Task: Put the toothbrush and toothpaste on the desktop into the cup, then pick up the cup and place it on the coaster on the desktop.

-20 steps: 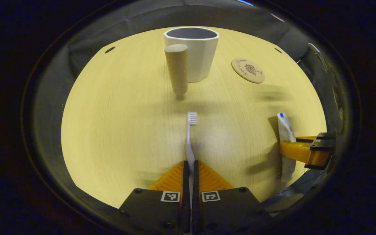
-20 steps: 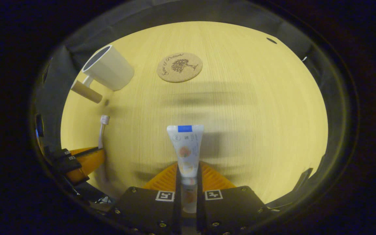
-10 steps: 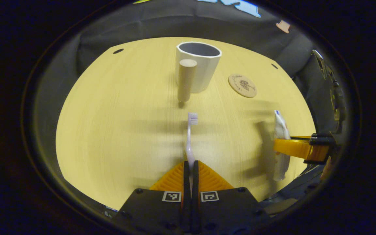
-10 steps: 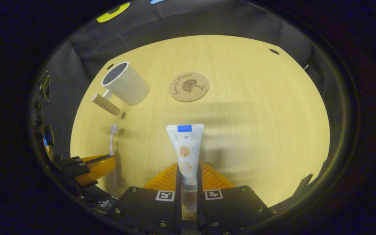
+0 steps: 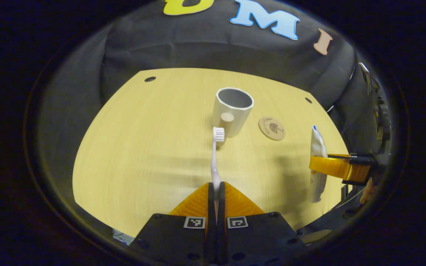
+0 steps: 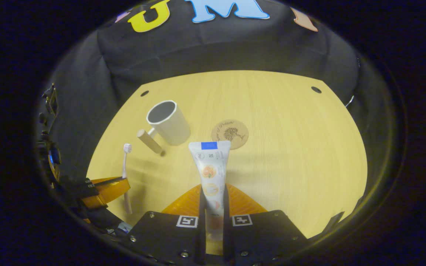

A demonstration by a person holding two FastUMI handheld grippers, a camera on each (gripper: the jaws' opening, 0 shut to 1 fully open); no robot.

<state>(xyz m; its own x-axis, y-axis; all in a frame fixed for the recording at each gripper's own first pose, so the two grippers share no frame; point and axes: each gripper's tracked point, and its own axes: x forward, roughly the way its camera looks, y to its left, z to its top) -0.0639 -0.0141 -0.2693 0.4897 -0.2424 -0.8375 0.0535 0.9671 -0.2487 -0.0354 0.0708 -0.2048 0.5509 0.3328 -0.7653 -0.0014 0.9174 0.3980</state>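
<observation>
Both grippers loaded — toothbrush (image 5: 215, 162), toothpaste (image 6: 210, 173); labels unreadable.

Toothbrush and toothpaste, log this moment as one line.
left gripper: shut on toothbrush | right gripper: shut on toothpaste | both held above desktop | cup: empty | coaster: bare

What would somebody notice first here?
Probably the two grippers, each holding something up over the yellow table: the left gripper pinches a toothbrush, and the right gripper squeezes a toothpaste tube. Farther back stand a white cup and, beside it, a round coaster.
</observation>
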